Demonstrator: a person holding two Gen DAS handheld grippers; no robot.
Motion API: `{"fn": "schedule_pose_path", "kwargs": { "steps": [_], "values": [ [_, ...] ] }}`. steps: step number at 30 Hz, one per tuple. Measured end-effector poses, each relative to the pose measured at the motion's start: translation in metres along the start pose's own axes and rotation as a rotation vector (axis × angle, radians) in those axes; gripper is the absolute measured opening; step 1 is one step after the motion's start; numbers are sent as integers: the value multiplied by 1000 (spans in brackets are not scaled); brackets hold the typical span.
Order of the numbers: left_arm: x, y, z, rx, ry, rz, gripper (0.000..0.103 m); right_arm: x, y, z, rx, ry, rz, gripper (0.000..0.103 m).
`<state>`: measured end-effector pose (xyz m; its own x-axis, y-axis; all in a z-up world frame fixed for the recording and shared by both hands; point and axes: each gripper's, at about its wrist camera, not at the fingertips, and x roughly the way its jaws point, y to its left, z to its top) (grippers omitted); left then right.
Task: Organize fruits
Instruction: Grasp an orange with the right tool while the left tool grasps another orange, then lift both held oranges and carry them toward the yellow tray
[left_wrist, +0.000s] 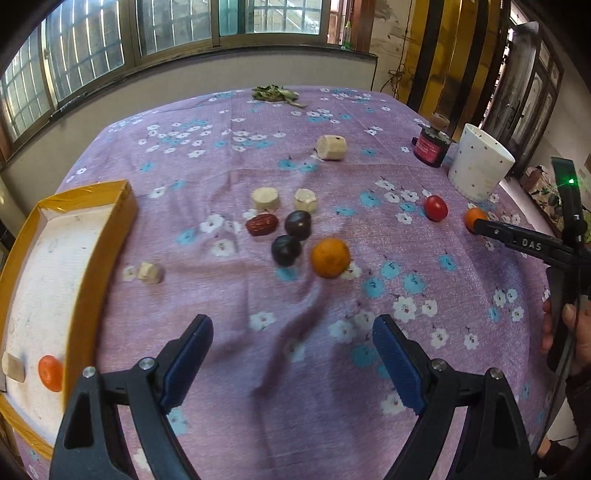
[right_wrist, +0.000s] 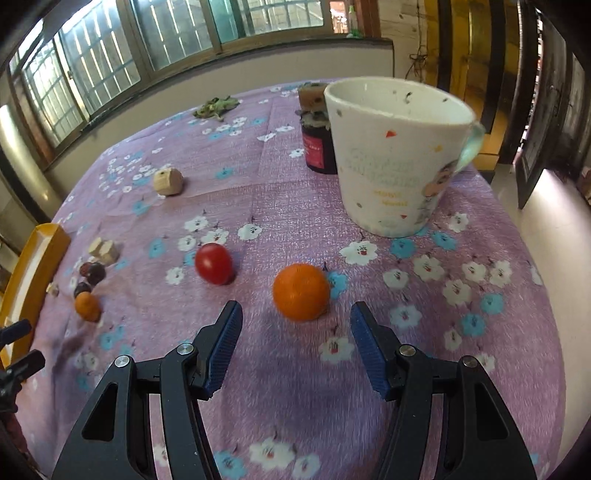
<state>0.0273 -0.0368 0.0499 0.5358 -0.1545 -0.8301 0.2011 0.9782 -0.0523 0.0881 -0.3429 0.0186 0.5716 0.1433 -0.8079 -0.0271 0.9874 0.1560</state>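
Observation:
My left gripper (left_wrist: 293, 350) is open and empty above the purple flowered cloth. Ahead of it lie an orange (left_wrist: 330, 257), two dark plums (left_wrist: 297, 224), a red date (left_wrist: 261, 224) and pale cut pieces (left_wrist: 265, 198). The yellow-rimmed box (left_wrist: 99, 254) at the left holds a small orange fruit (left_wrist: 50, 373) and a pale piece (left_wrist: 13, 366). My right gripper (right_wrist: 295, 336) is open and empty, just short of a second orange (right_wrist: 301, 291). A red tomato (right_wrist: 213, 263) lies to its left. The right gripper also shows in the left wrist view (left_wrist: 480, 225), beside that orange (left_wrist: 472, 218).
A white mug (right_wrist: 391, 162) stands behind the second orange, with a dark jar (right_wrist: 317, 147) behind it. A pale cylinder (right_wrist: 168, 181) lies mid-table and dried leaves (right_wrist: 216, 107) at the far edge. The table drops off at the right.

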Motion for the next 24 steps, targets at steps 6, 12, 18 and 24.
{"fn": "schedule_pose_path", "kwargs": {
  "steps": [6,12,18,24],
  "values": [
    [22,-10,15,-73,30,-36,90,17,9,4,-109,-4,-13,34],
    [46,-16,28,-152,46,-77,75,16,2,4,-93,-12,34,34],
    [66,-20,32,-176,61,-101,34,12,0,-1,-95,-12,57,34],
    [63,-13,29,-188,57,-134,34,6,2,-7,-80,-11,66,34]
  ]
}}
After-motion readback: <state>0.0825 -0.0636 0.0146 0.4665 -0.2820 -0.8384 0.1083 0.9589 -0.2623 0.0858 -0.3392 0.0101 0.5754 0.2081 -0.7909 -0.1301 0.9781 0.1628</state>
